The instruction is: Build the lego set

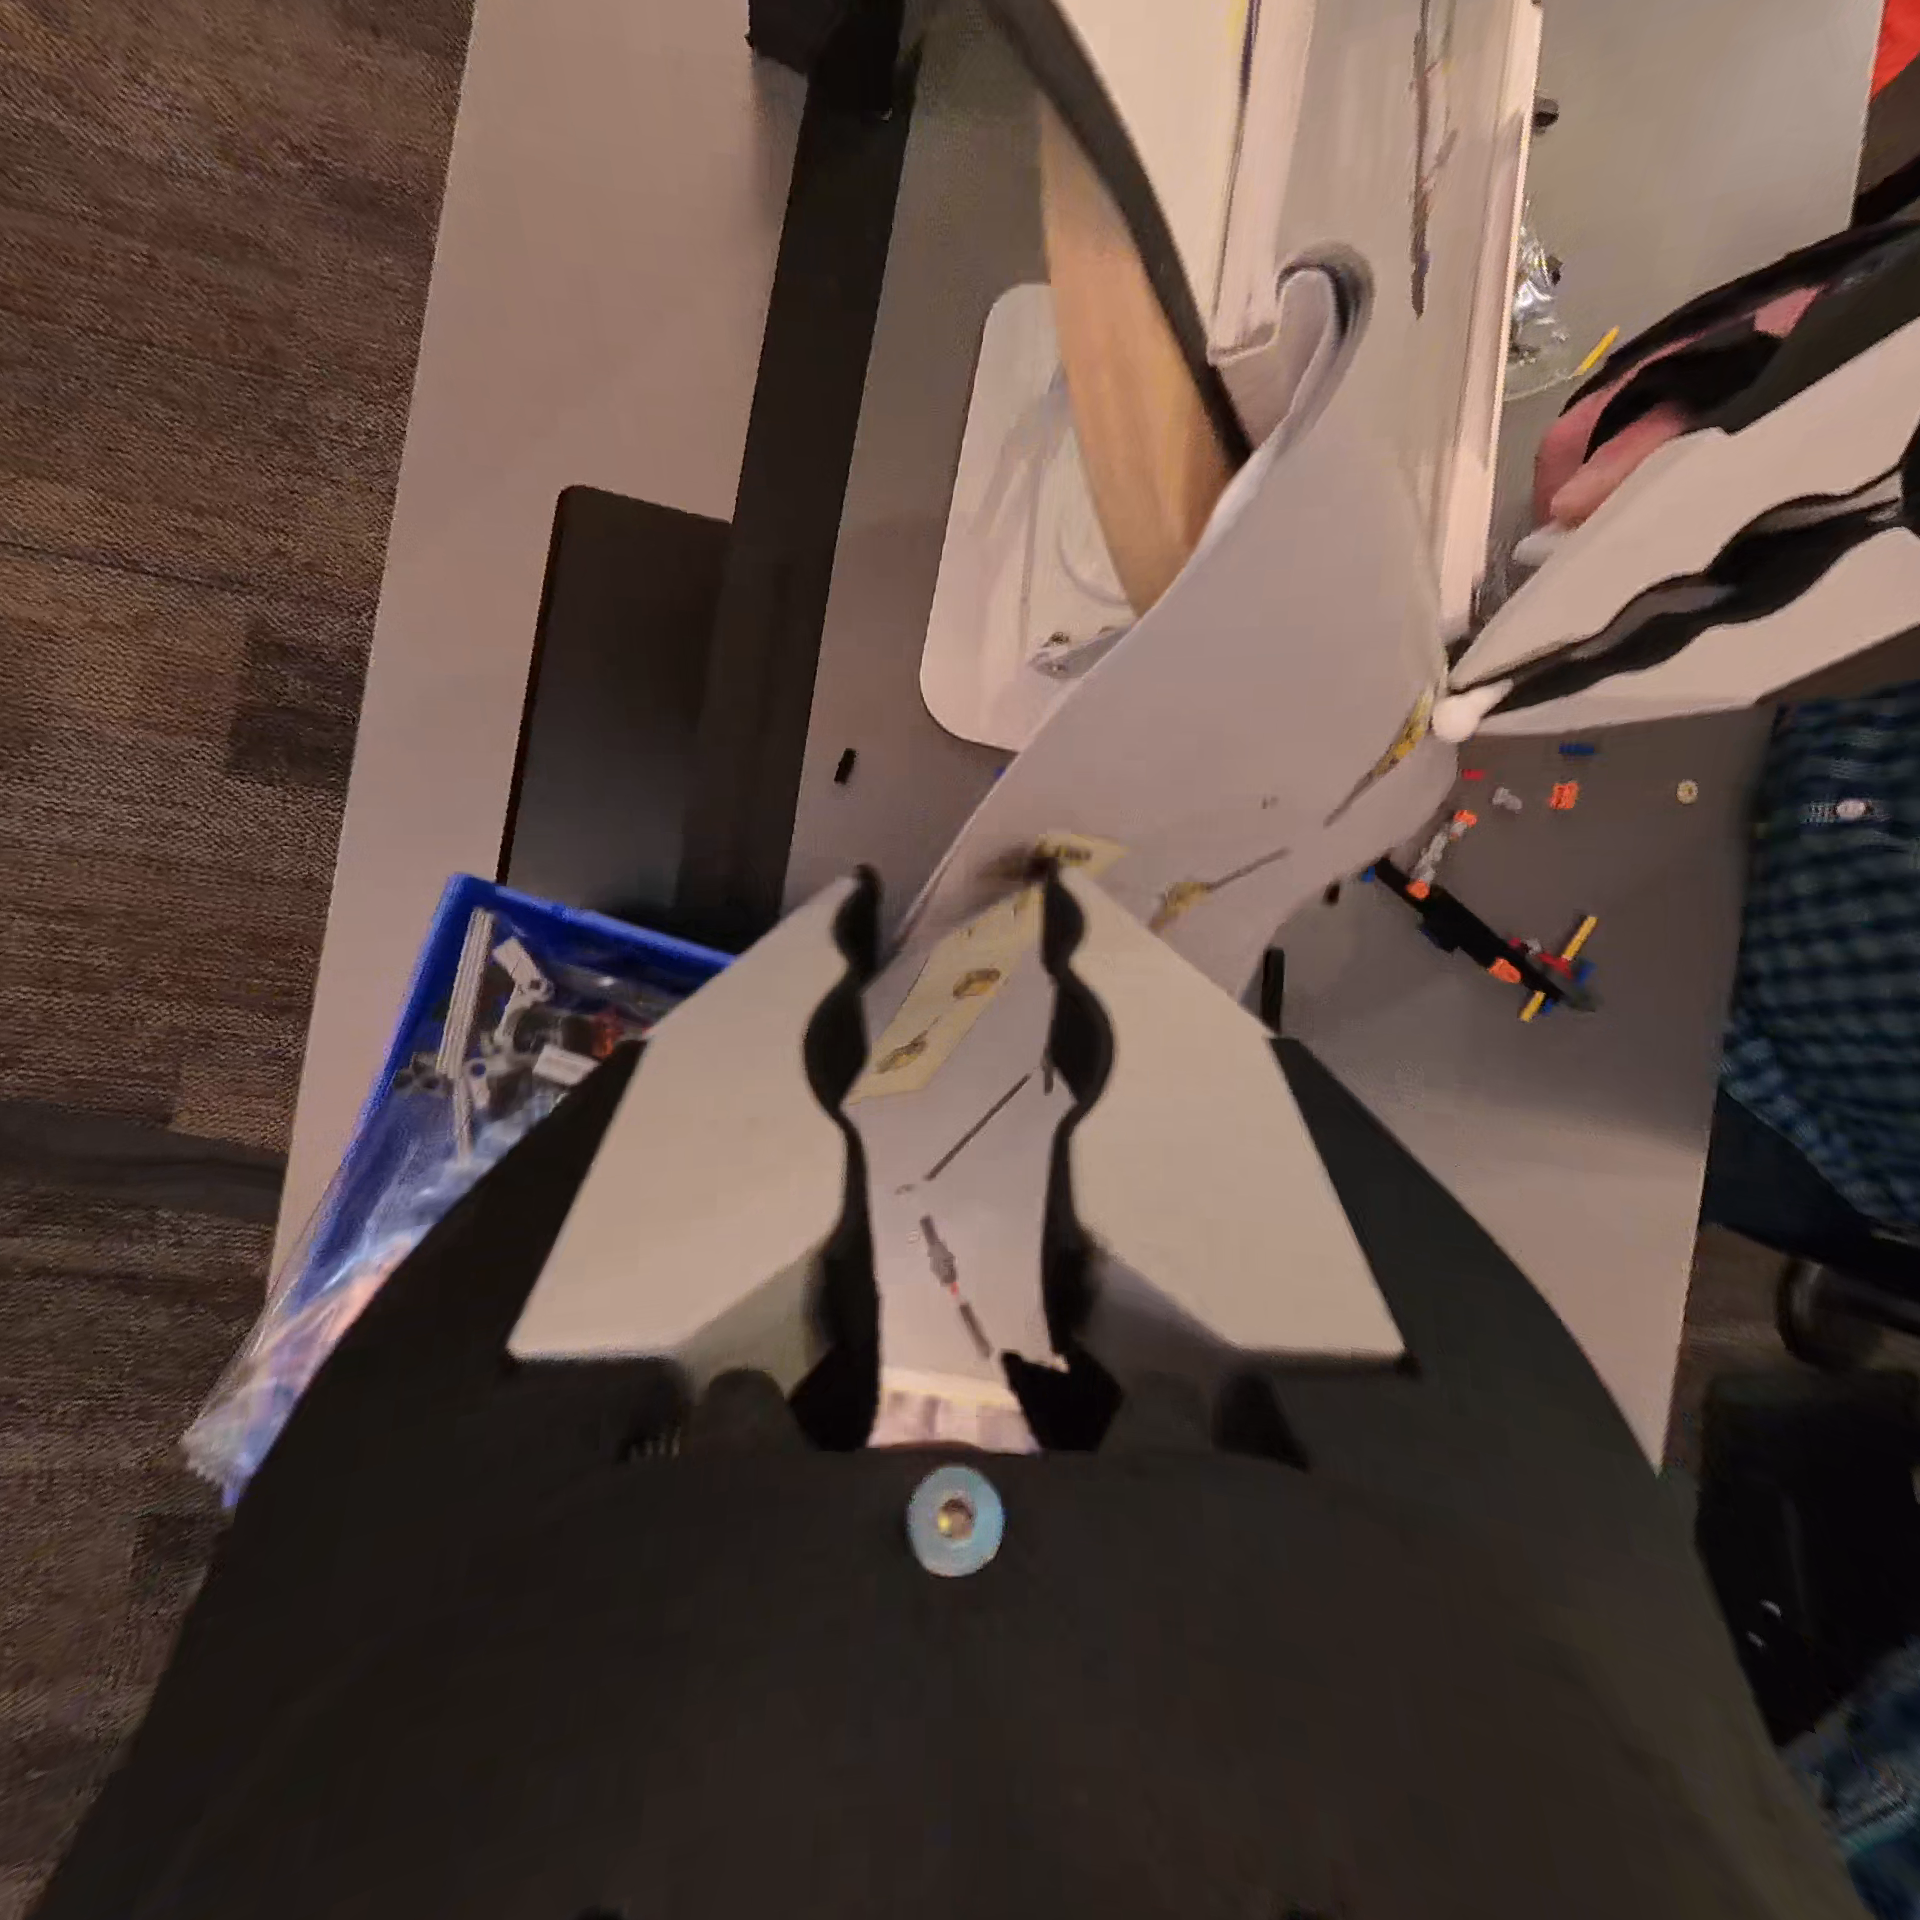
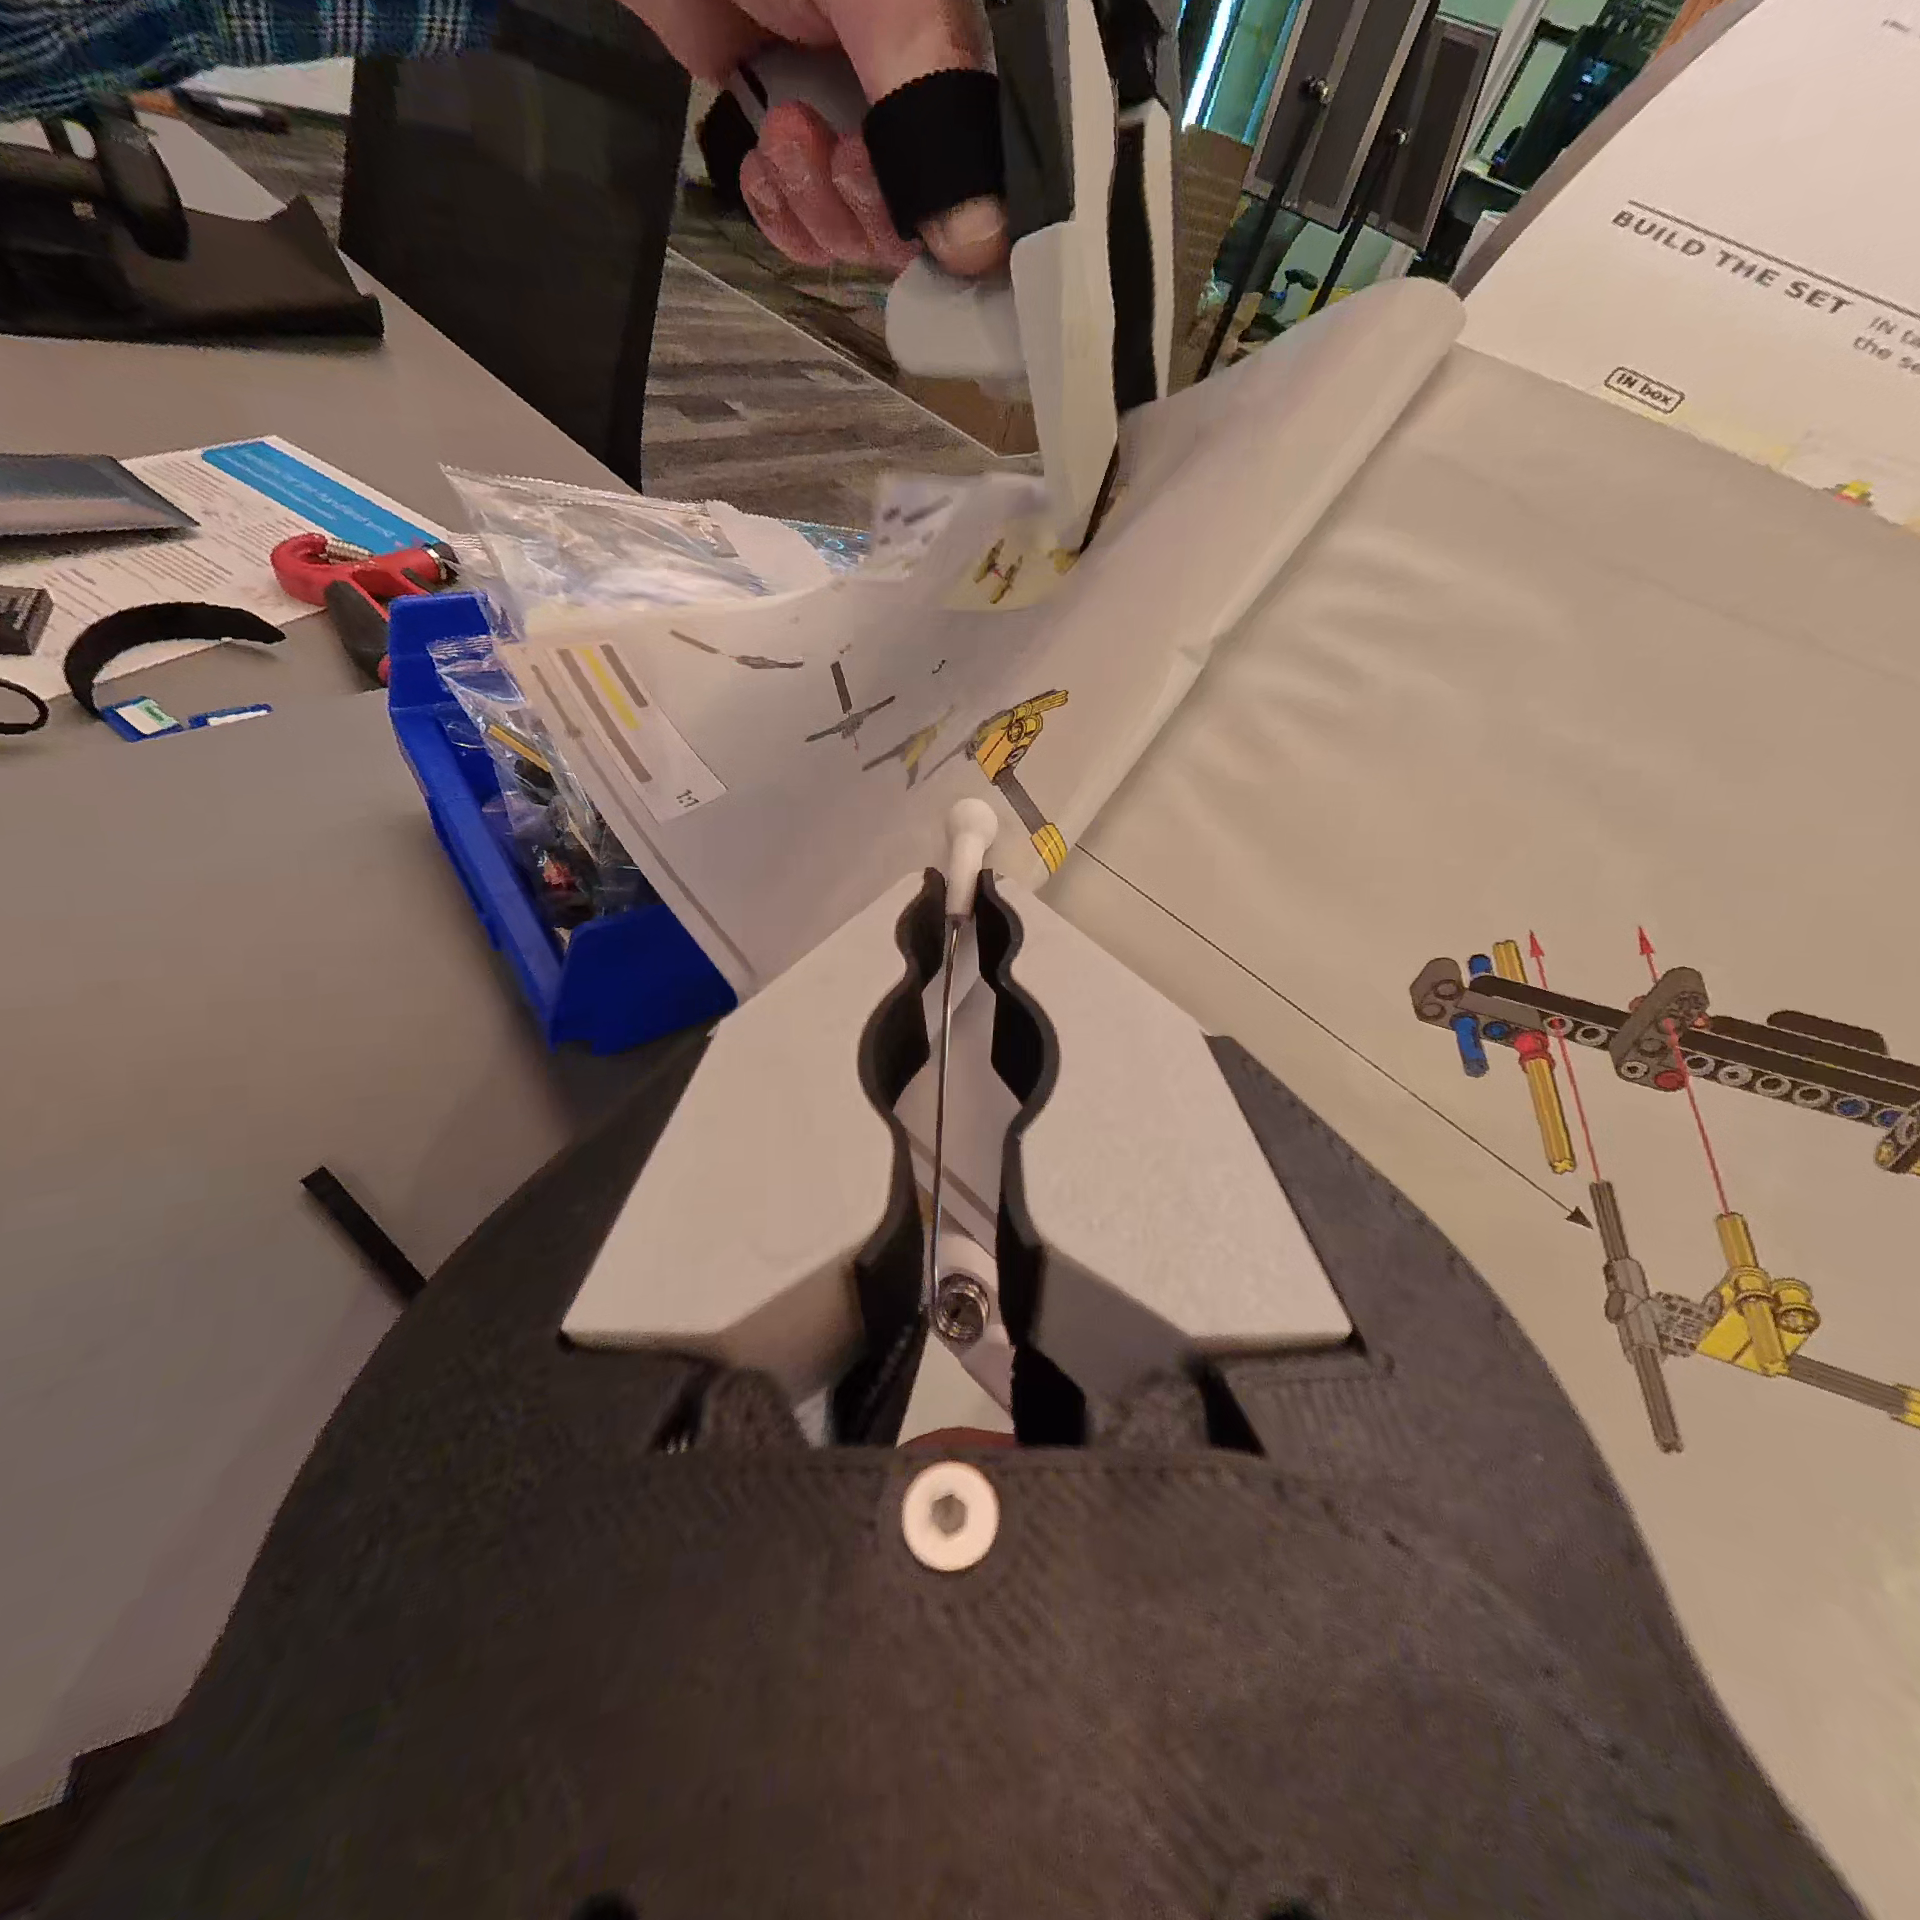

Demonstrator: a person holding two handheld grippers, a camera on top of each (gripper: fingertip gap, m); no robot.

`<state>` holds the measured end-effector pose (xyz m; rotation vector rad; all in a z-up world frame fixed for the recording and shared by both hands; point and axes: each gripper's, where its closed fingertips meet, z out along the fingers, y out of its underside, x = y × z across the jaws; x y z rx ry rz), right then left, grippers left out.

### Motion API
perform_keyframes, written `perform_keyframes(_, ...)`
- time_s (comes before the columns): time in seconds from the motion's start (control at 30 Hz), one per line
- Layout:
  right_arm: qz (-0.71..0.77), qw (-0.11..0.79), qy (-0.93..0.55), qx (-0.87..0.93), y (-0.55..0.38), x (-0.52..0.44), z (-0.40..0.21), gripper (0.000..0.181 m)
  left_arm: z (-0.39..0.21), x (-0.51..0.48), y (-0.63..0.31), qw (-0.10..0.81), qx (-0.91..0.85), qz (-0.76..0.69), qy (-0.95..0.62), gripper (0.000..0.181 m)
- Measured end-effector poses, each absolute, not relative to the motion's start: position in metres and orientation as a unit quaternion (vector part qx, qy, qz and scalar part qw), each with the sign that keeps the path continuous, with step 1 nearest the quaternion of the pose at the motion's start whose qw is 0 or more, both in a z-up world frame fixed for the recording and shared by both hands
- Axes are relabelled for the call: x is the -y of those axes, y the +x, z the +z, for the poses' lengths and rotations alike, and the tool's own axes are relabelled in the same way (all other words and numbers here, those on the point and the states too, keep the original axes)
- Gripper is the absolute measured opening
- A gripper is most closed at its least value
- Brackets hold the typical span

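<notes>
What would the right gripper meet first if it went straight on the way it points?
Most likely the lifted booklet page: the right gripper points at its curl near the fold, and a white-tipped pin sticks out ahead of the fingers, nearly at the paper. Whether it already touches is unclear.

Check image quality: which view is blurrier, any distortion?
Left wrist view: motion-smeared, the lifted instruction page and right gripper streaked. Right wrist view: sharp, page diagrams crisp; wide-angle bending toward the edges in both.
</notes>
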<state>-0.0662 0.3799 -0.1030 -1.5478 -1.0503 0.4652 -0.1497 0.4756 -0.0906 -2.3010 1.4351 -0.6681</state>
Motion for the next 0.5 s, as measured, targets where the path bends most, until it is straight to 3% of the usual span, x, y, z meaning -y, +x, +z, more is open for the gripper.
perform_keyframes(0.03,0.202,0.571,-0.659,0.447,-0.066,-0.380,-0.103,0.004,-0.089,-0.473,-0.154,0.168,-0.511,-0.234,-0.810,0.014)
perform_keyframes(0.13,0.209,0.570,-0.659,0.443,-0.066,-0.380,-0.103,0.004,-0.086,-0.466,-0.161,0.174,-0.535,-0.211,-0.799,0.002)
perform_keyframes(0.5,0.183,0.574,-0.661,0.448,-0.067,-0.380,-0.103,0.004,-0.073,-0.481,-0.218,0.264,-0.471,-0.093,-0.837,0.024)
